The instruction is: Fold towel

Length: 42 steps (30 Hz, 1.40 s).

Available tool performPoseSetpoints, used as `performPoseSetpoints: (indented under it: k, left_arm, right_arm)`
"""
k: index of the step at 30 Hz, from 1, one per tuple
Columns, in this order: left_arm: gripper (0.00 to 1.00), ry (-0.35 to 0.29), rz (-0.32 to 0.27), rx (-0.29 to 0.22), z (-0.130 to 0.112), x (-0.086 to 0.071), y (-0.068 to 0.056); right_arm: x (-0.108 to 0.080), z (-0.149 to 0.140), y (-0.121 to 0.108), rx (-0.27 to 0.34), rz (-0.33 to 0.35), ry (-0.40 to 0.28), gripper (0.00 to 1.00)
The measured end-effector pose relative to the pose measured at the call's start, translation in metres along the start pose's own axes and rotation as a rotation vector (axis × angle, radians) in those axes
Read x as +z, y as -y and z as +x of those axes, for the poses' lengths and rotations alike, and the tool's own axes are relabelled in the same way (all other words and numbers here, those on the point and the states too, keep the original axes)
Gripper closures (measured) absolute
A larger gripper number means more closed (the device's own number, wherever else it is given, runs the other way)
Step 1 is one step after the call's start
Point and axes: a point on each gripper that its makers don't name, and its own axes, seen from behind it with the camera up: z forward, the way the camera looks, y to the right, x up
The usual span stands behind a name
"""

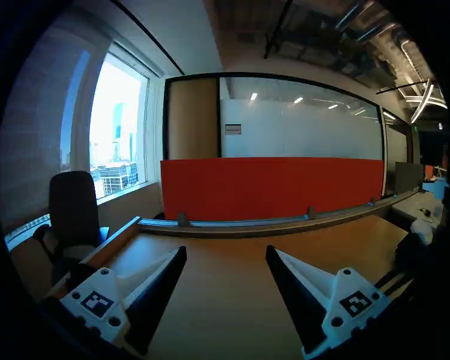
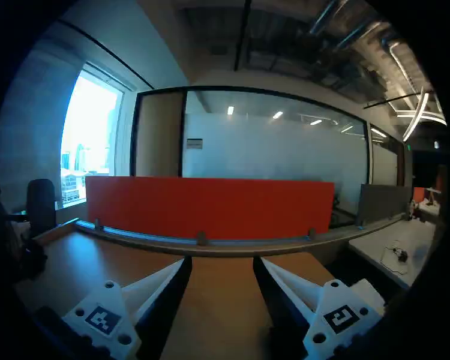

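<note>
Both tools are up and level here. The left gripper (image 1: 225,248) has its two fingers spread wide with nothing between them, and the right gripper (image 2: 222,259) is likewise parted and empty, with bare wooden desk (image 1: 225,300) showing through each gap. Straight ahead of both sets of fingers the red partition (image 1: 273,186) runs along the desk's far edge, with a frosted glass wall (image 1: 297,126) above it. Off to the left of the left gripper there's a black office chair (image 1: 75,210) beside the bright window (image 1: 117,144), and to the right of the right gripper sits a white desk (image 2: 399,240) with a small cable (image 2: 396,252) on it. And the towel? I cannot tell where it lies. My guess is low and close, beneath the fingers' line of sight, since both cameras look out across the desk rather than down at it. That's the worry from here: any descent starts blind. Drop too steeply and the hard fingertips could knock the wood instead of sliding under cloth. Close too early and a gripper may catch a bunched middle or a single layer rather than a clean corner. If the two hands take mismatched corners, the fold will likely come out skewed. On a top this smooth, a one-sided tug could drag the whole towel along.
</note>
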Motion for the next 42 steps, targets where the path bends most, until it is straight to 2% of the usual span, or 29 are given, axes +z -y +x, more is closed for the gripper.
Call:
performPoseSetpoints:
  k: [13, 21, 27, 36, 42]
  left_arm:
    - [0.02, -0.045, 0.016, -0.024, -0.031, 0.008, 0.004]
    - [0.02, -0.07, 0.024, -0.017, -0.055, 0.007, 0.004]
    - [0.02, -0.085, 0.028, 0.003, -0.077, 0.006, 0.004]
    - [0.02, -0.112, 0.018, -0.001, -0.099, 0.009, 0.001]
    - [0.02, -0.125, 0.025, -0.007, -0.113, 0.011, 0.003]
  right_arm:
    - [-0.007, -0.002, -0.001, 0.035, -0.016, 0.003, 0.21]
    - [-0.006, -0.004, -0.009, 0.037, -0.037, -0.013, 0.15]
    - [-0.003, -0.018, 0.001, 0.025, -0.026, -0.016, 0.14]
    - [-0.001, -0.037, 0.018, 0.007, -0.005, -0.043, 0.11]
    - [0.001, -0.045, 0.02, -0.001, -0.001, -0.057, 0.11]
